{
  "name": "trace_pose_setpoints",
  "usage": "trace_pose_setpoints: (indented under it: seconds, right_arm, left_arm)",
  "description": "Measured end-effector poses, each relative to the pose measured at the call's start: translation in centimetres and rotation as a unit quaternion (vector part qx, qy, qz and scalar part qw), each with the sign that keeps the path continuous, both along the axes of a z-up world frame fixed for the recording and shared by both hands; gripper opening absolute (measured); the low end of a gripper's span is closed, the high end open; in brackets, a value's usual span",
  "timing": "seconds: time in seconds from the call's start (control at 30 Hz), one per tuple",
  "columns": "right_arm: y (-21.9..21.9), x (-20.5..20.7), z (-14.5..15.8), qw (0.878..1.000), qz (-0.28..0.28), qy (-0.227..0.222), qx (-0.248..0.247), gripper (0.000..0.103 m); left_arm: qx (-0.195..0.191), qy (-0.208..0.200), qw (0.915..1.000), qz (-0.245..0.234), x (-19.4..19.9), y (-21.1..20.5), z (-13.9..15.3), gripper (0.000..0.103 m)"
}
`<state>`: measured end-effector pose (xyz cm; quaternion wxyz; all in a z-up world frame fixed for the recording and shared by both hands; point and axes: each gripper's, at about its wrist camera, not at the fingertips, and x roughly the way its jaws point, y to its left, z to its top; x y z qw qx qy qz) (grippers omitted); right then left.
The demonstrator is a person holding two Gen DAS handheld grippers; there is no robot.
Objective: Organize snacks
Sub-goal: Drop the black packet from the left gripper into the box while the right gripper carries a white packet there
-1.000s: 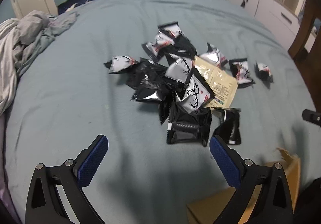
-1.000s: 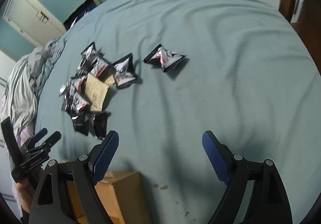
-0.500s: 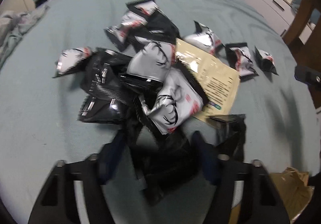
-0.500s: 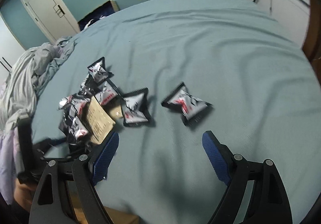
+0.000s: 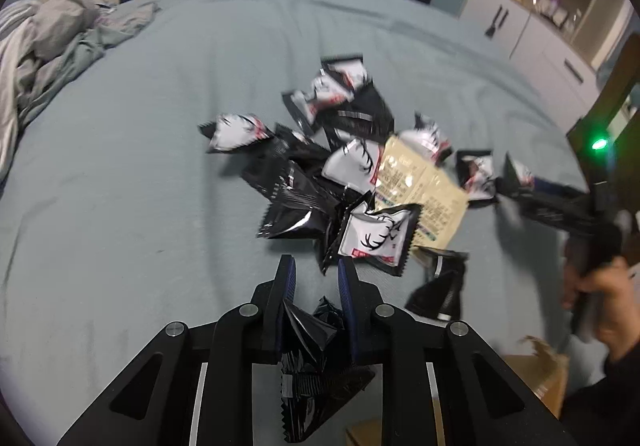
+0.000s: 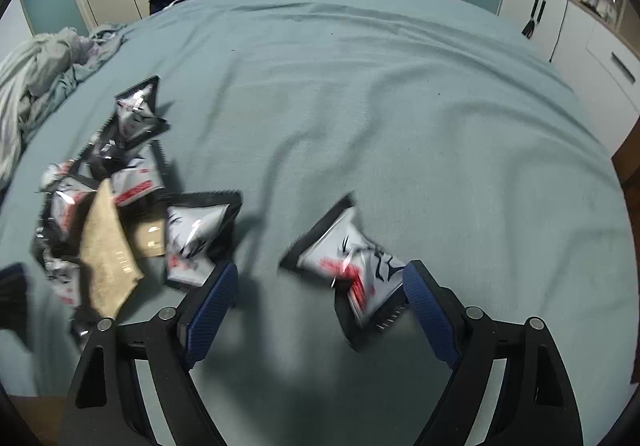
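Black snack packet (image 5: pixel 316 330) pinched tight between the blue pads of the left gripper (image 5: pixel 316 274), crumpled, lifted just off the bed (image 5: pixel 120 206), with its zigzag end hanging down toward the camera. Looks like the carry step: one snack picked, not yet put away. Just ahead, a messy pile of snacks (image 5: pixel 340 174) in black and silver wrappers, some on top of others, with a flat tan packet (image 5: pixel 420 182) in the middle. Next for this hand, most likely: over to the cardboard box (image 5: pixel 536 374) at the lower right, then let go above it. Only a torn corner of the box in view, so hard to say for sure.

Out to the right, a lone silver snack (image 6: pixel 356 266) lying flat on the bed, apart from the pile. Right gripper (image 6: pixel 320 286) spread wide open around it, holding nothing, one pad just beside the packet's edge, the other well off to its left. Blurry here, so maybe touching, maybe not. Next for this hand: lower a bit, centre on the packet, squeeze shut, lift
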<state>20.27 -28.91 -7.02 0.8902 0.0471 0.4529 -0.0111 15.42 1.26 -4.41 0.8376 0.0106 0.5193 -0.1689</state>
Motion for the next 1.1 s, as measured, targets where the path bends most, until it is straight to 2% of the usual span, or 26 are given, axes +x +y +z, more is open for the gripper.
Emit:
trace_pose_setpoints:
  seconds: [0.1, 0.17, 0.27, 0.37, 0.5, 0.67, 0.83, 0.87, 0.93, 0.97, 1.0, 1.07, 1.1]
  right_arm:
    - [-0.5, 0.4, -0.6, 1.0, -0.018, -0.007, -0.014, 0.043]
    - [-0.9, 0.0, -0.7, 1.0, -0.018, -0.019, -0.004, 0.034]
    - [-1.2, -1.2, 0.1, 0.999, -0.014, -0.028, 0.015, 0.033]
    - [-1.2, -3.0, 1.7, 0.997, 0.001, -0.06, 0.043, 0.031]
    - [-0.1, -5.6, 3.8, 0.996, 0.016, -0.072, 0.053, 0.031]
    - [0.8, -11.8, 7.5, 0.988, 0.039, -0.095, 0.115, 0.031]
    - [1.1, -20.7, 10.7, 0.979, 0.062, -0.165, 0.104, 0.031]
    - [0.8, -22.4, 10.8, 0.977, 0.061, -0.171, 0.11, 0.031]
    - [0.2, -24.6, 10.2, 0.978, 0.054, -0.161, 0.117, 0.031]
    - [0.1, -25.5, 9.8, 0.979, 0.051, -0.151, 0.123, 0.031]
    - [0.2, -26.1, 9.5, 0.98, 0.052, -0.143, 0.131, 0.031]
    - [0.6, -27.4, 9.8, 0.978, 0.063, -0.141, 0.143, 0.031]
    - [1.2, -27.9, 9.9, 0.977, 0.072, -0.144, 0.14, 0.031]
  left_arm:
    - [-0.007, -0.015, 0.9998, 0.011, -1.3, 1.3, 2.0, 0.021]
    - [-0.012, -0.026, 0.9995, 0.016, -2.7, 2.2, 3.4, 0.021]
    - [-0.026, -0.05, 0.9984, 0.01, -5.6, 3.2, 5.4, 0.021]
    - [-0.034, -0.072, 0.9968, -0.011, -9.5, 2.9, 6.7, 0.021]
    - [-0.02, -0.086, 0.9954, -0.039, -12.9, 1.3, 6.9, 0.021]
    - [0.01, -0.09, 0.9924, -0.084, -15.4, -1.7, 6.3, 0.021]
    - [0.053, -0.093, 0.9894, -0.099, -16.3, -3.5, 4.3, 0.025]
    - [0.061, -0.095, 0.9891, -0.094, -16.4, -3.6, 4.0, 0.032]
    - [0.074, -0.102, 0.9884, -0.085, -16.2, -3.7, 3.4, 0.037]
    - [0.076, -0.105, 0.9881, -0.083, -16.3, -3.7, 3.3, 0.05]
    - [0.078, -0.109, 0.9878, -0.081, -16.3, -3.5, 3.3, 0.07]
    - [0.074, -0.13, 0.9869, -0.061, -16.3, -2.7, 3.8, 0.087]
    - [0.069, -0.14, 0.9864, -0.049, -16.3, -2.3, 4.1, 0.087]
